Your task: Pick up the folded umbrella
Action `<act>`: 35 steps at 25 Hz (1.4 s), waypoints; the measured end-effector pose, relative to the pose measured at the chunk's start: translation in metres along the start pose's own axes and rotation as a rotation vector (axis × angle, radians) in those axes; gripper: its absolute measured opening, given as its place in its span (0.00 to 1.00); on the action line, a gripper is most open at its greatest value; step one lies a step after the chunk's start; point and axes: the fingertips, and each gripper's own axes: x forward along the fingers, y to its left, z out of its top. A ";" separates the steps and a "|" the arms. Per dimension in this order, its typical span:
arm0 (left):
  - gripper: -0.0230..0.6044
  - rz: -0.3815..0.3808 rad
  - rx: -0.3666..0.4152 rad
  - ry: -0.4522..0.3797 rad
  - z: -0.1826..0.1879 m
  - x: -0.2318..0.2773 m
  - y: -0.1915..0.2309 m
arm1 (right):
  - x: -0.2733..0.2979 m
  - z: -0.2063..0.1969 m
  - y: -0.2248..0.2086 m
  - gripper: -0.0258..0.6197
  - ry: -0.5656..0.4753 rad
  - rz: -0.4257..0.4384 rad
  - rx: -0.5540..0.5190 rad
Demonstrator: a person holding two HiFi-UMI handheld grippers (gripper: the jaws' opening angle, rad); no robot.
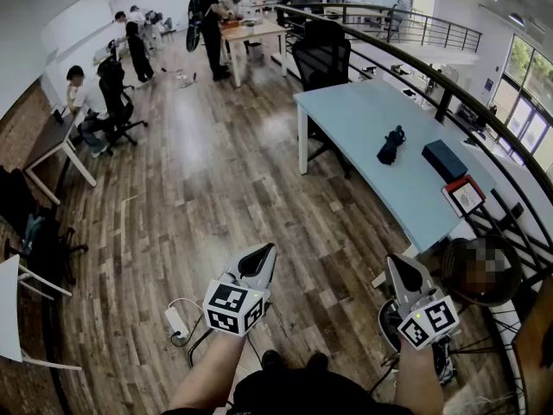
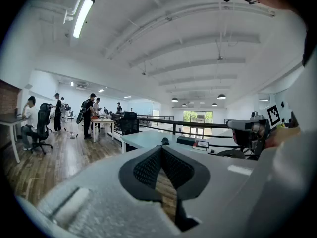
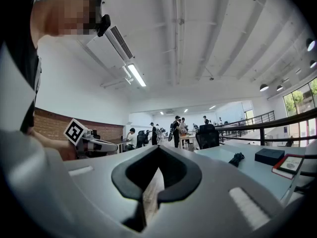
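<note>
I'm at the approach: left gripper (image 1: pixel 264 254) and right gripper (image 1: pixel 397 263), jaws together and empty, sit well apart from the umbrella (image 1: pixel 390 145) on the table (image 1: pixel 354 115), so next I walk up and open one.

— Head view?
— Camera on my head, facing forward and steeply down. Wooden floor (image 1: pixel 216 188) near, desk (image 1: pixel 363 137) farther off at upper right.
— Gripper views?
— Each camera rides its gripper, about level, looking along my fingers (image 2: pixel 146 170). They sit very close at the bottom of the frame.
— Overlap?
— All three catch the desk. Left camera sees my right gripper (image 2: pixel 233 125) at its right side, right camera sees my left gripper (image 3: pixel 116 144) at its left.
</note>
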 end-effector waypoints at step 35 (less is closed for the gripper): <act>0.05 -0.020 -0.037 0.007 -0.001 0.186 0.040 | 0.097 -0.028 -0.151 0.04 0.063 0.006 0.105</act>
